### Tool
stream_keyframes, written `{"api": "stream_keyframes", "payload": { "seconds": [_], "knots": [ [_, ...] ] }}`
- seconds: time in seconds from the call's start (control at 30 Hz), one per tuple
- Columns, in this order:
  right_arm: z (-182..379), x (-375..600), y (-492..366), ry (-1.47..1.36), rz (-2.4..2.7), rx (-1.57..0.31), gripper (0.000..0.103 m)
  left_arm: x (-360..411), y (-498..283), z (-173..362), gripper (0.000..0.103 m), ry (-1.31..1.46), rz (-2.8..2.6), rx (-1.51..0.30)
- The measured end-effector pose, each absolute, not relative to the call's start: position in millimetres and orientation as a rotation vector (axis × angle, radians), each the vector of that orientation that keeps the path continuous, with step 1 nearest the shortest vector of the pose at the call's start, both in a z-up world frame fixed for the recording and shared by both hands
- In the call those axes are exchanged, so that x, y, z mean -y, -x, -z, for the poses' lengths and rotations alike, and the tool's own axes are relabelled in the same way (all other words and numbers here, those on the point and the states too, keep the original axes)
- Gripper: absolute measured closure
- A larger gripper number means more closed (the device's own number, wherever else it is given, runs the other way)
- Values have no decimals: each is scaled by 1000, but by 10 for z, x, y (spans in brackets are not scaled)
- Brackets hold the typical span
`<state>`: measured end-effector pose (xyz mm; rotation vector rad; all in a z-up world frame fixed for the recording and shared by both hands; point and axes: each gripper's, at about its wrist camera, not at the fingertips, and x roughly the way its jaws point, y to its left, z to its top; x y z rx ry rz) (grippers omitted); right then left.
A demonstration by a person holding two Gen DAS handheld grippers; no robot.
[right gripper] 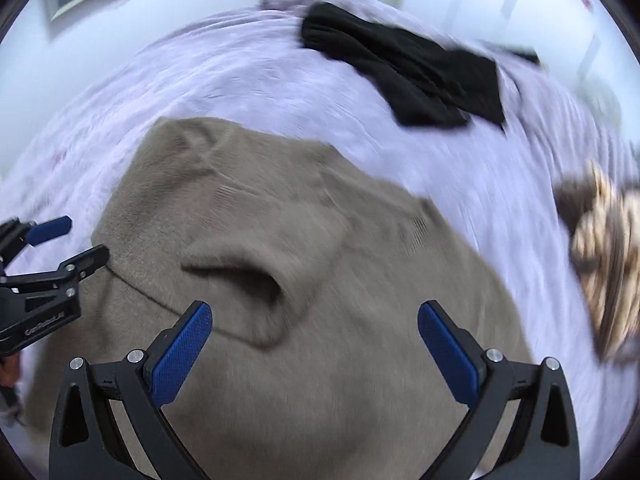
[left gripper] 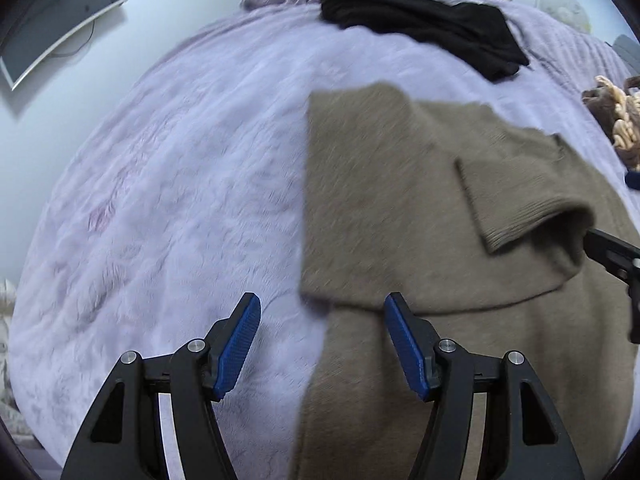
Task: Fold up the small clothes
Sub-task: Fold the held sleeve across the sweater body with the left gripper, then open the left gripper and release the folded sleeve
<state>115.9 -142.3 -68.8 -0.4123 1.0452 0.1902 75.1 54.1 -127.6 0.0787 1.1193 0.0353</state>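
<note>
the tan sweater [left gripper: 400, 208] lies flat on the lilac blanket [left gripper: 168, 200], part-folded, a ribbed cuff [left gripper: 516, 216] doubled over its middle. in the left wrist view its long axis runs from 12 to 6 o'clock – its straight left edge passes down between the fingers, nearer the right pad. the left gripper [left gripper: 322, 344] stands open with nothing pinched, angled steeply down over that edge. the right gripper [right gripper: 314, 354] is open too and empty, pitched down over the body, with the cuff fold at about 11 o'clock of its fingers (that view is smeared). the left looks nearer an edge – likely the next pinch. a black garment [left gripper: 420, 24] waits at 1 o'clock.
</note>
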Motion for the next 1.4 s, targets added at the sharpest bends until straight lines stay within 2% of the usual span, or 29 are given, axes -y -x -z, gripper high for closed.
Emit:
{"api": "stream_keyframes", "payload": {
  "seconds": [0.1, 0.13, 0.17, 0.2, 0.23, 0.37, 0.43, 0.57, 0.73, 0.8, 0.87, 0.9, 0.97, 1.0, 1.03, 1.07, 1.23, 1.4],
  "knots": [
    [1029, 1117, -1281, 692, -149, -1016, 2, -557, -745, 1429, 38, -66, -46, -1149],
    [1135, 1066, -1327, 762, -129, -1004, 11, -545, -747, 1456, 37, -62, -50, -1152],
    [1210, 1066, -1389, 786, -124, -1019, 38, -513, -764, 1477, 37, -57, -52, -1156],
    [1222, 1118, -1452, 738, -147, -1059, 58, -501, -770, 1488, 37, -52, -56, -1154],
    [1154, 1250, -1536, 591, -179, -1109, 89, -499, -776, 1489, 37, -46, -63, -1151],
    [665, 2260, -1547, -148, -183, -1040, 89, -501, -818, 1470, 37, -9, -69, -1152],
    [686, 2709, -1420, -368, -123, -1017, 89, -524, -842, 1469, 37, -3, -67, -1153],
    [1137, 3419, -1128, -714, -28, -1071, 89, -548, -897, 1475, 37, -8, -68, -1150],
    [1576, 3767, -884, -966, -56, -1106, 87, -525, -958, 1443, 37, -5, -76, -1145],
    [1601, 3789, -828, -1009, -67, -1089, 78, -511, -993, 1429, 37, -14, -84, -1137],
    [1606, 3811, -837, -1064, -93, -1064, 52, -519, -1024, 1433, 37, -13, -95, -1139],
    [1602, 3808, -843, -1070, -88, -1067, 51, -532, -1036, 1437, 37, -10, -97, -1145],
    [1575, 3817, -860, -1060, -66, -1081, 52, -559, -1013, 1431, 37, -16, -92, -1153],
    [1552, 3812, -824, -1052, -54, -1085, 57, -571, -985, 1422, 37, -25, -88, -1157],
    [1542, 3819, -815, -1031, -28, -1099, 77, -592, -951, 1403, 37, -31, -77, -1162],
    [1548, 3833, -797, -1009, -3, -1115, 92, -622, -915, 1375, 37, -23, -60, -1168],
    [1691, 3919, -672, -1054, -7, -1108, 94, -831, -896, 1162, 37, 89, 35, -1159],
    [1731, 3913, -688, -1049, -6, -1110, 95, -932, -1376, 1241, 37, 215, 144, -1198]
  ]
}}
